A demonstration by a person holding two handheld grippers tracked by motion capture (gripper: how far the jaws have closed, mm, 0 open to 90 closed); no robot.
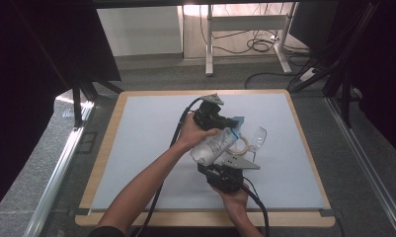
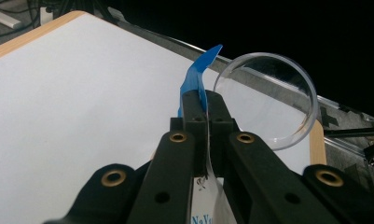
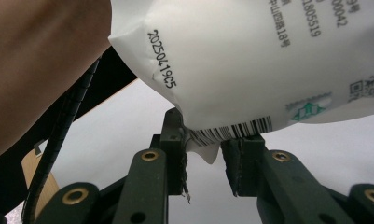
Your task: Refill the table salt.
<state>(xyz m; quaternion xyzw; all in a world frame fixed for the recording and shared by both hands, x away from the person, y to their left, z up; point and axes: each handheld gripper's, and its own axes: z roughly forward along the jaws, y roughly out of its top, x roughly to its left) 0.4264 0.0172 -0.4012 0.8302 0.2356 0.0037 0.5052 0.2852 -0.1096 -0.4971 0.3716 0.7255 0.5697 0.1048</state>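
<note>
Mid-table, nearer the right edge: 1 white pouch [image 1: 213, 147], 1 wine glass [image 1: 257, 139], 1 tape ring [image 1: 240, 146], 2 grippers. Left gripper [image 1: 231, 123] comes in from the far side, hand [image 1: 195, 133] wrapped round it, jaws fully closed on the pouch's blue top strip [image 2: 197, 74]. Right gripper [image 1: 220, 168] points up from the near edge, hand [image 1: 232, 197] under it; jaws partly apart around the pouch's bottom corner [image 3: 205, 140], left pad touching, right pad w/ a gap. Pouch hangs tilted btwn both, above the table [image 1: 151, 148].
</note>
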